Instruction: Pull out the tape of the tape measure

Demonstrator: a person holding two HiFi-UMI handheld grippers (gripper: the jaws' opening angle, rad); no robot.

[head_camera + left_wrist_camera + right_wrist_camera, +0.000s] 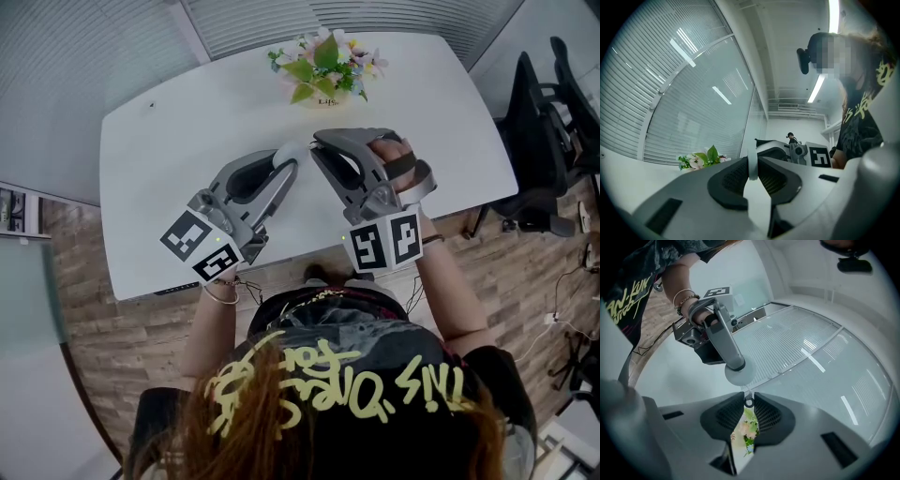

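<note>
The tape measure (736, 373), a white disc, is held over the surface (169, 141), clamped between the fingers of the left gripper (753, 164). Just beside the disc, the tape's end ring (749, 402) is pinched in the clenched fingers of the right gripper (749, 397).

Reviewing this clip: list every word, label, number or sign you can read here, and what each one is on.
On the black shirt: yellow scrawled lettering, upside down and warped; not readable.
On the flower pot: one short dark word, too small to read.
On the left marker cube and the right marker cube: black-and-white square code patterns, no words or numbers.
Nothing else carries text.
</note>
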